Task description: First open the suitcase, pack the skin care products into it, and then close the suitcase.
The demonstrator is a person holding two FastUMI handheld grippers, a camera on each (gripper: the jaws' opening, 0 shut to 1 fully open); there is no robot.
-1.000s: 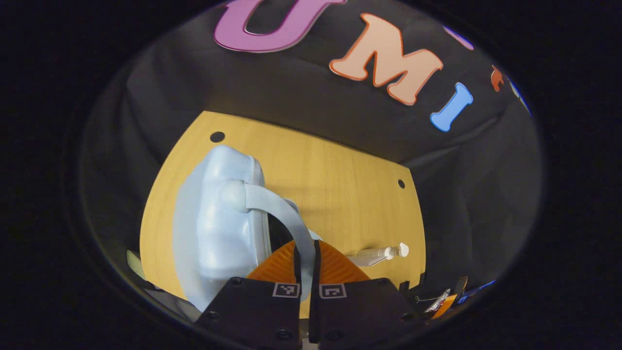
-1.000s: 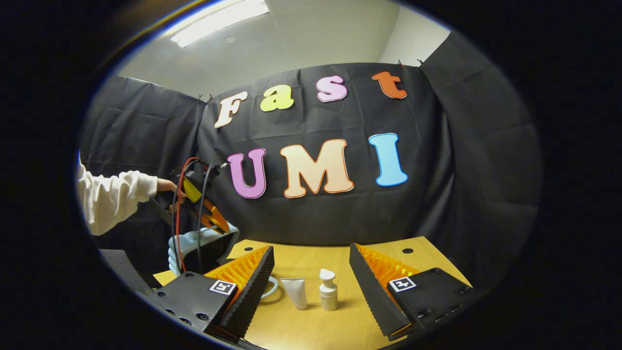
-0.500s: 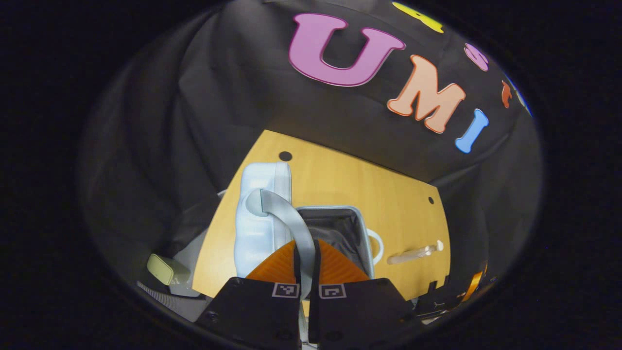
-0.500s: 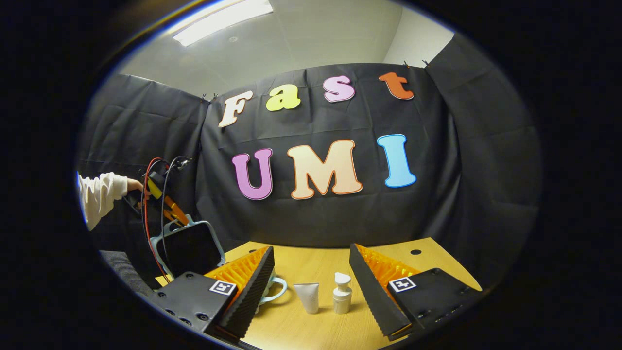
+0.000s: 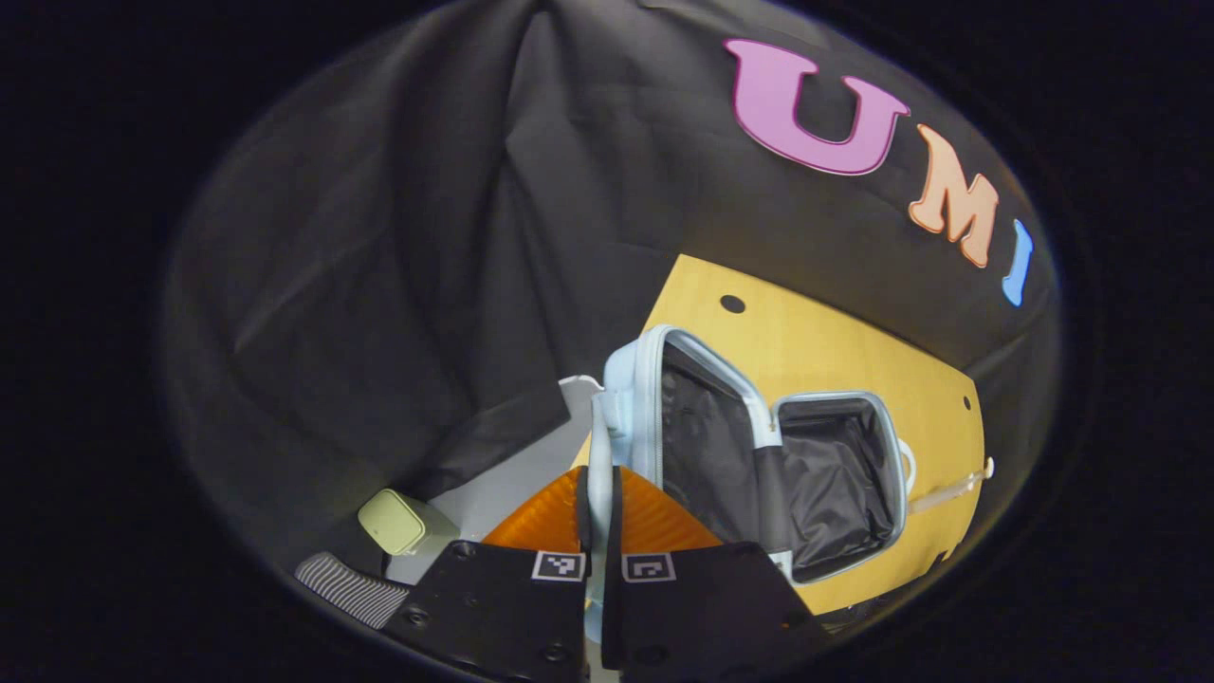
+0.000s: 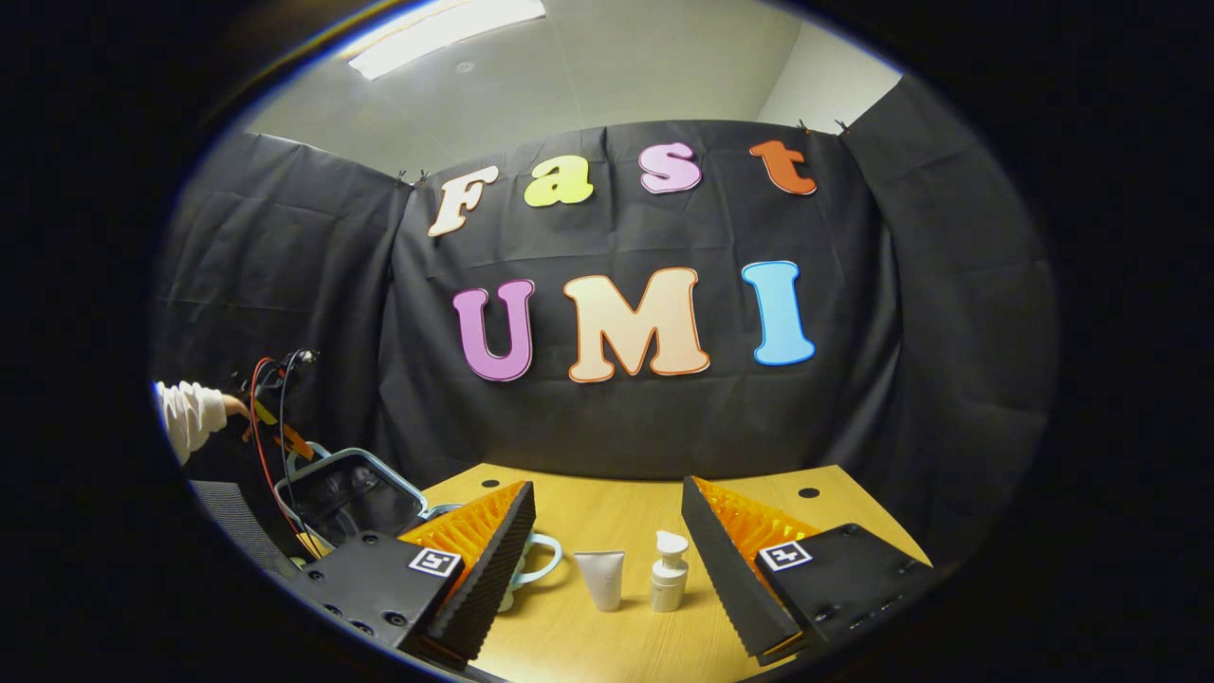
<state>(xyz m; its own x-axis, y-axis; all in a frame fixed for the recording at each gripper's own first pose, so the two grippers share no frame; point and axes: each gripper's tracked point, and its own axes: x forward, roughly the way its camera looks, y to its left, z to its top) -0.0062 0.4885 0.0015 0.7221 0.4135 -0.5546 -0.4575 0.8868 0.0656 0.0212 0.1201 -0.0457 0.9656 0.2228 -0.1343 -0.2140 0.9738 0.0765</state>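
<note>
On the counter (image 5: 835,332) your suitcase (image 5: 835,484) lies open, its lid (image 5: 702,446) tilted up by the strap (image 5: 599,455) pinched in your left gripper (image 5: 599,498) jaws. Your right gripper (image 6: 607,531) jaws are spread, with the tube (image 6: 601,577) and pump bottle (image 6: 669,572) standing beyond them.

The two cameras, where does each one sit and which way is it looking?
Left gripper view: rides the left tool, looking down past the clamped suitcase handle into the open suitcase.
Right gripper view: rides the right tool, facing the tube and pump bottle; a sleeve shows.
Both share the suitcase and table.
</note>
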